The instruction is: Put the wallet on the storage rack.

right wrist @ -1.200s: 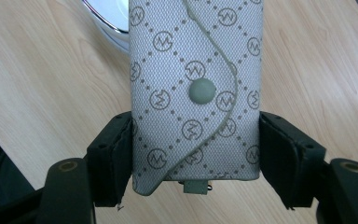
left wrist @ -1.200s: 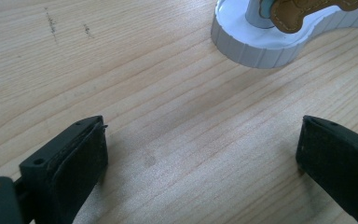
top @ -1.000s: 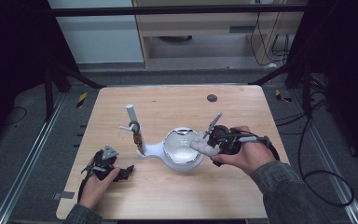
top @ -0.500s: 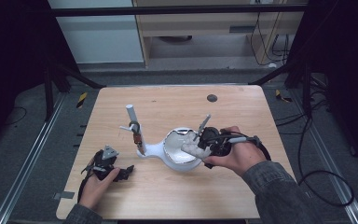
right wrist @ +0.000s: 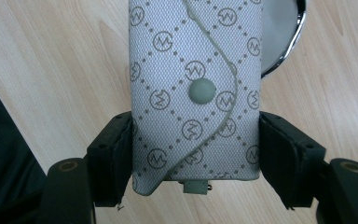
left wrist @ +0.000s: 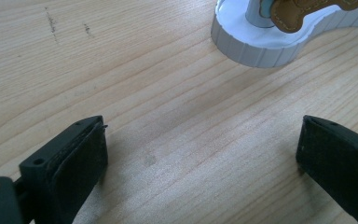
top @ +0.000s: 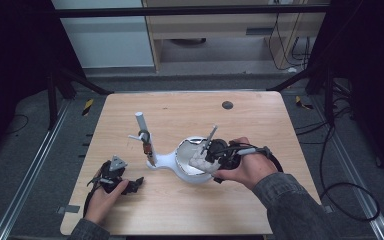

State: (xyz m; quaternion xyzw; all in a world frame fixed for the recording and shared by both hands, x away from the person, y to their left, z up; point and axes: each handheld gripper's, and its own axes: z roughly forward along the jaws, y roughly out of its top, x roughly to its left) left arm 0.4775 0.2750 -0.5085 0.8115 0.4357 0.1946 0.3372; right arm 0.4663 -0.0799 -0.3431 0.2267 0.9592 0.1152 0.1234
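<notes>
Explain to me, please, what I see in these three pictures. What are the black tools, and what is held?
A person sits at a wooden table and holds a hand tool with two black jaws in each hand. One camera looks down from above; one rides on each tool.

The right gripper is shut on a grey patterned pouch with a snap button, above a white stand with a shiny dish.

The left gripper is open and holds nothing, low over the wood near the stand's base.

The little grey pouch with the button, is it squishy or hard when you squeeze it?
Probably soft but not floppy: the pouch looks like woven fabric with a snap flap, and it keeps its flat shape between the right gripper jaws. The textured cloth likely grips rather than slips. It seems light.
</notes>
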